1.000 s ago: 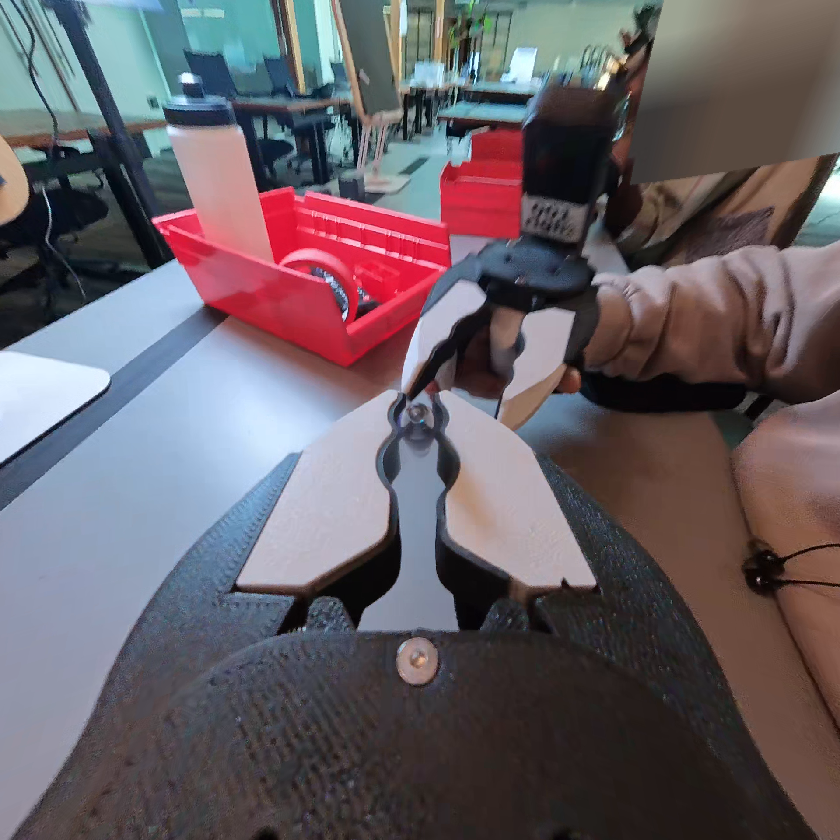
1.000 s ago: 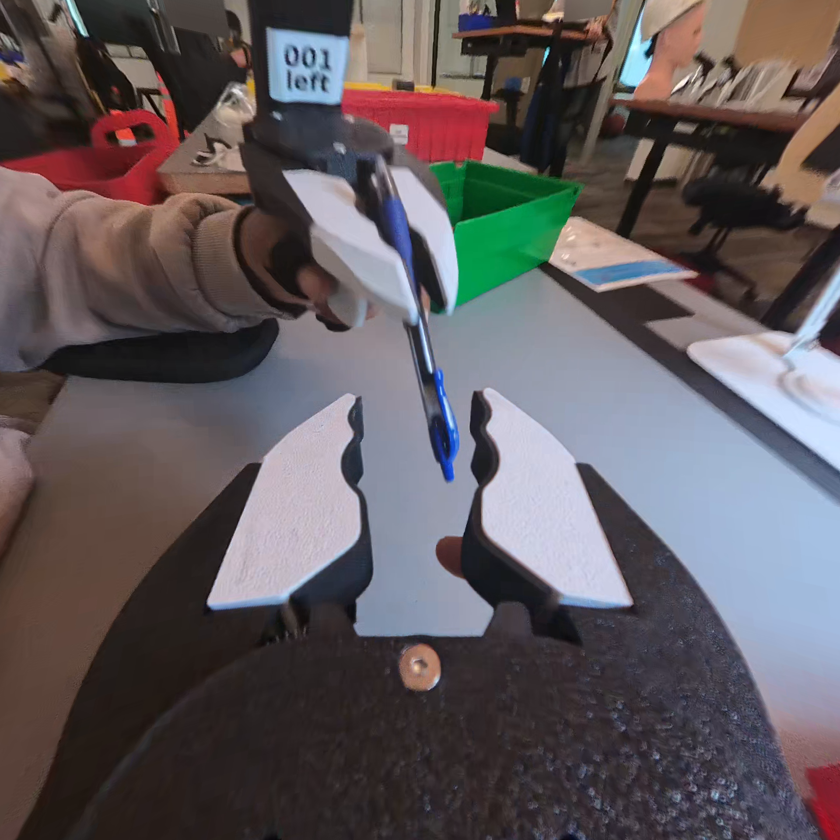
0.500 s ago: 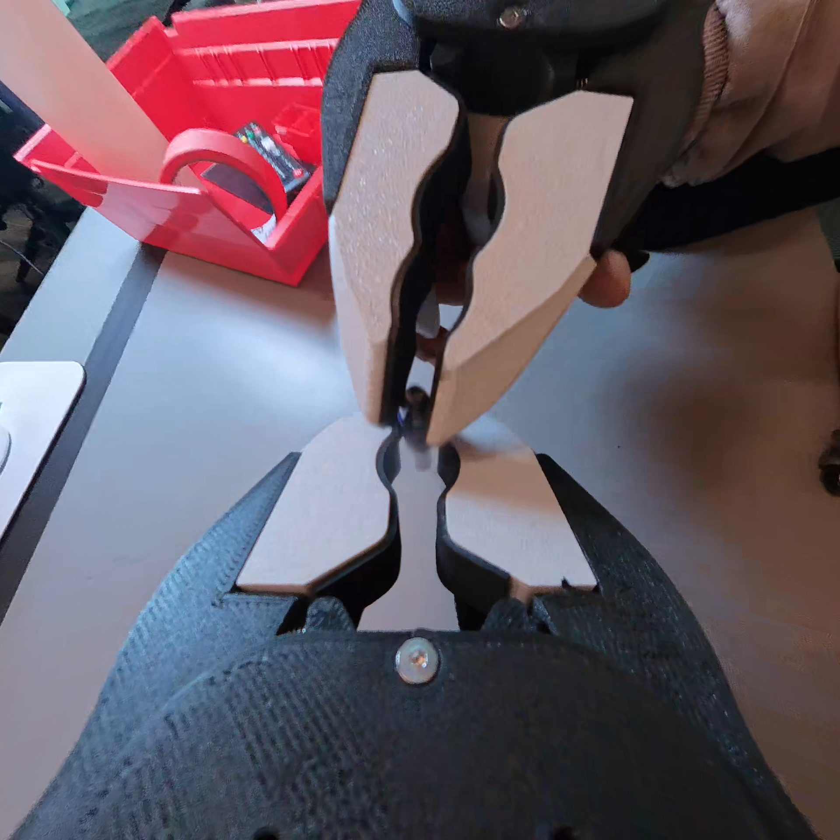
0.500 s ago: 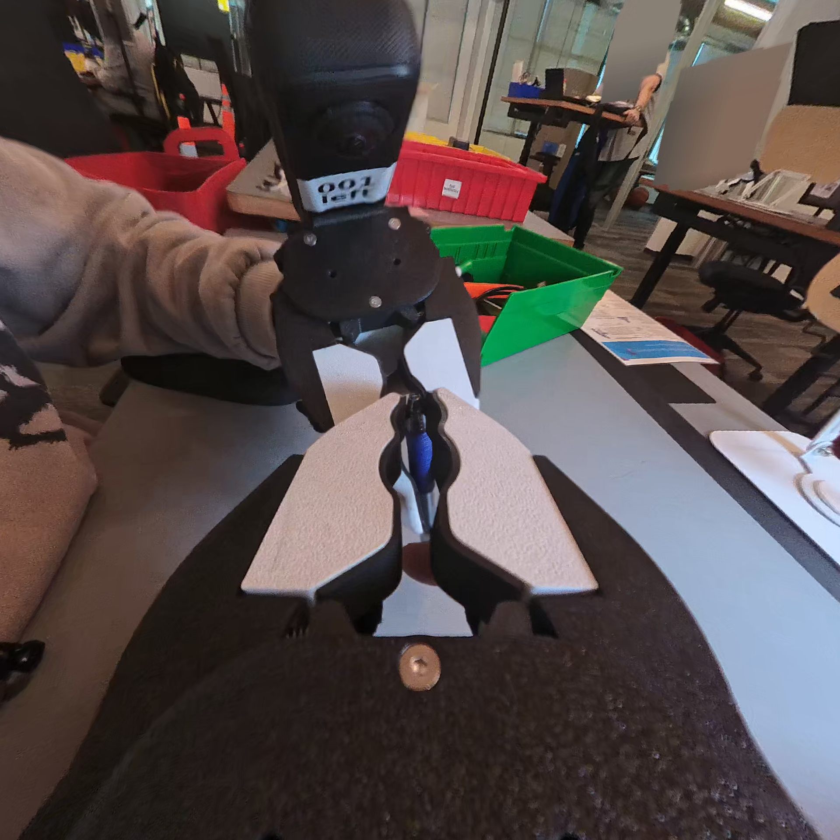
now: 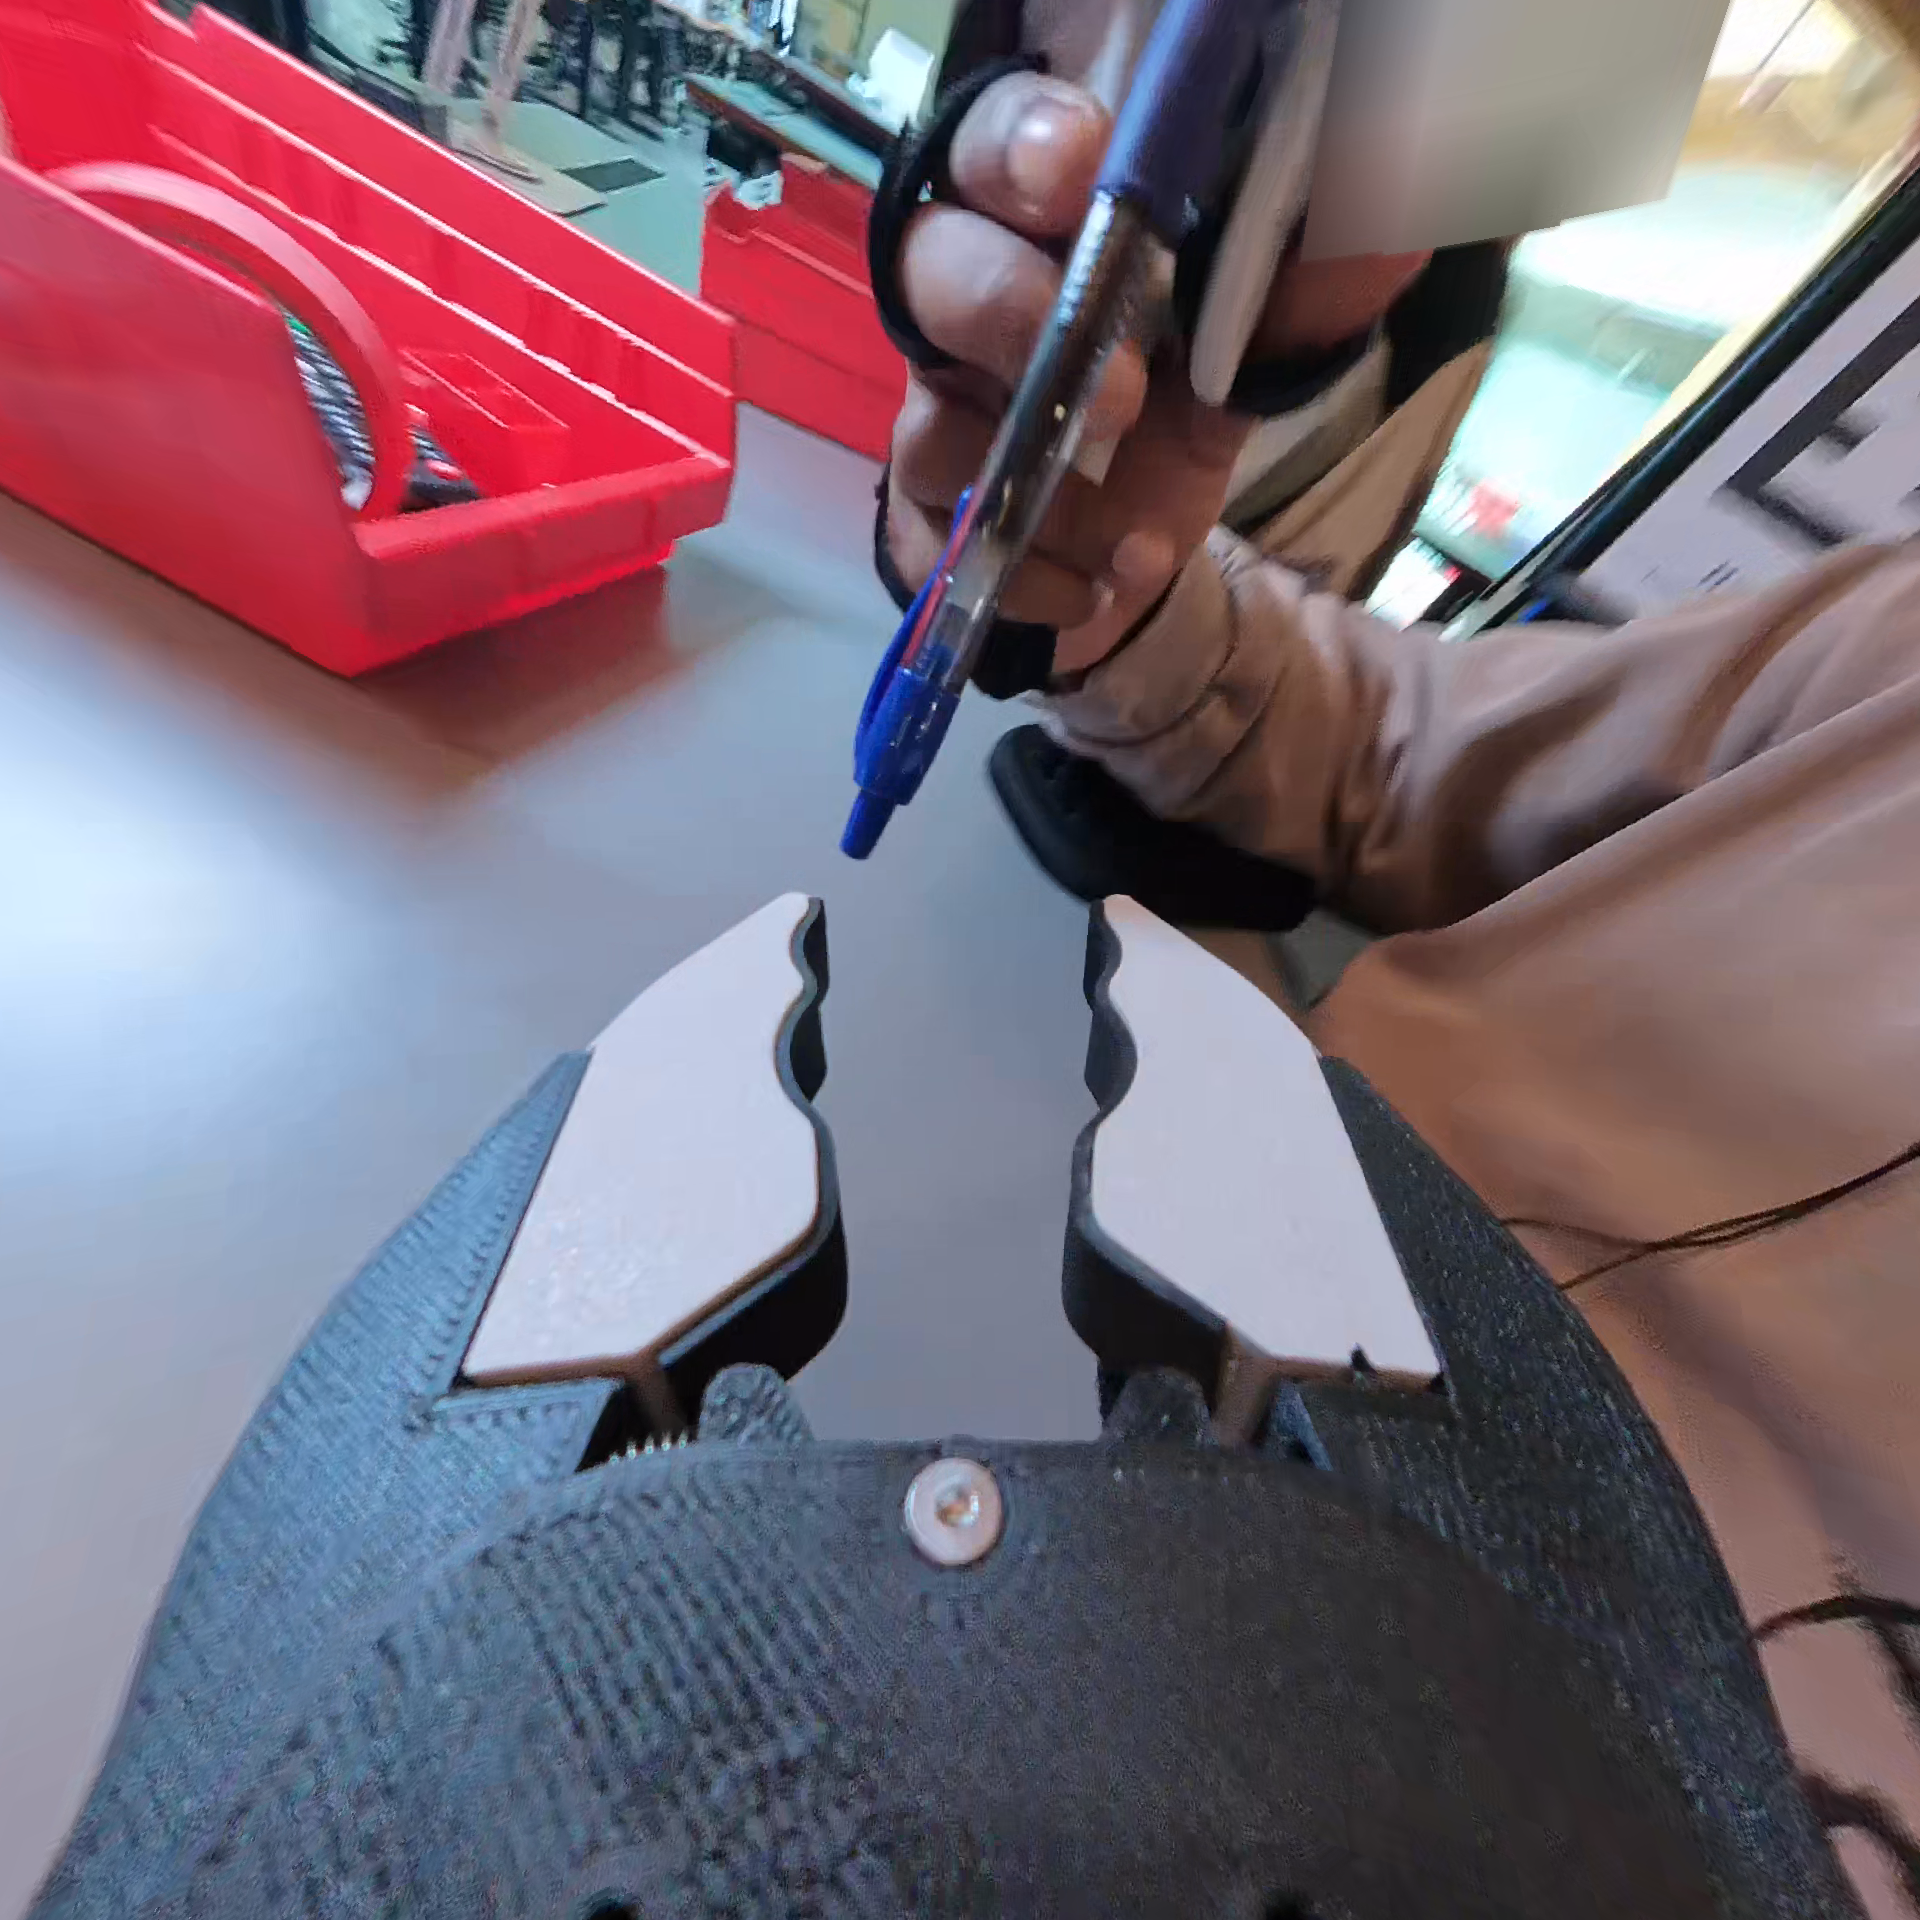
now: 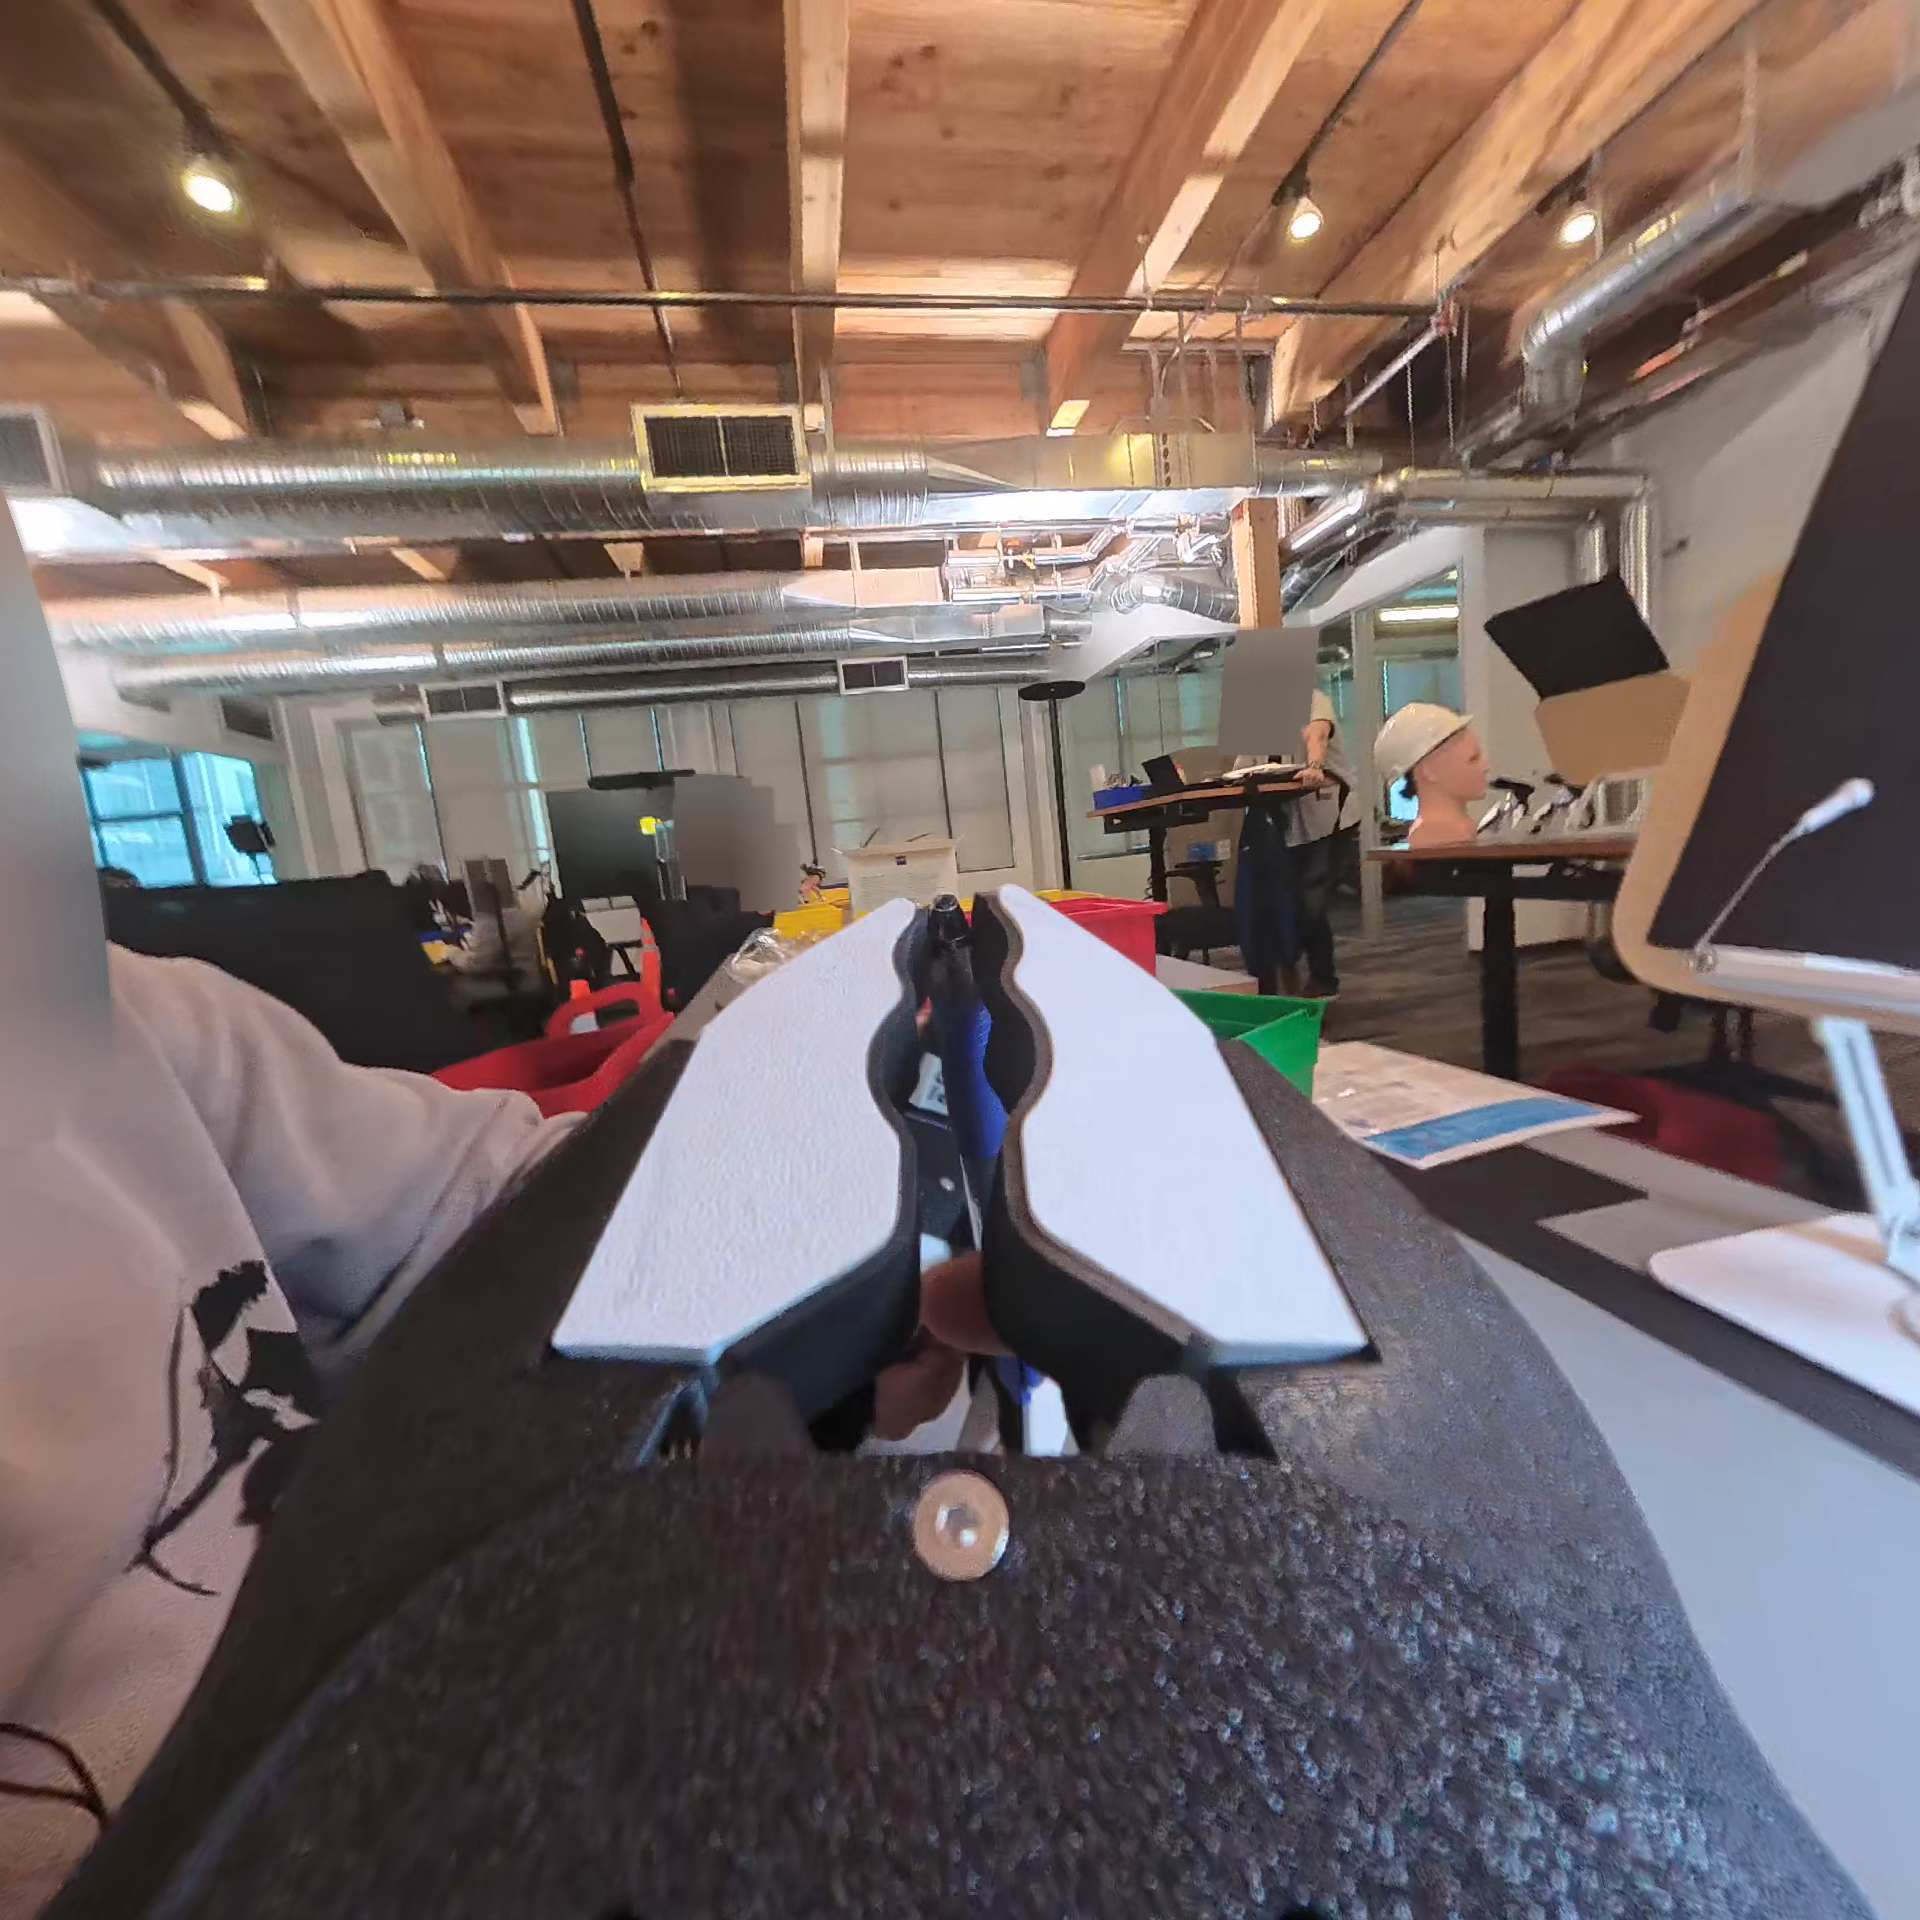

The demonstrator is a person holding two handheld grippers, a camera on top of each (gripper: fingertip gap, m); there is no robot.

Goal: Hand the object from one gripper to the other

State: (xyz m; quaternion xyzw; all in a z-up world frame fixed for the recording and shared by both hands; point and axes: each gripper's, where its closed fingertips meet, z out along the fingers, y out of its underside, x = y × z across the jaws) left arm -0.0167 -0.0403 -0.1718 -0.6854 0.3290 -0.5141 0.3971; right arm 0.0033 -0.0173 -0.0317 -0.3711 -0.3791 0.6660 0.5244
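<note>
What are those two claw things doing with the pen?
A person is passing a blue pen from one claw to the other. The right gripper is shut on it and holds it up in the air. The left gripper is open and empty, just below the pen's end, over the grey table.

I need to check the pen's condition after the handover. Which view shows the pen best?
The left wrist view: the blue pen hangs nearly full length, clicker end down. In the right wrist view the right gripper hides all but a dark sliver between its closed fingers.
</note>
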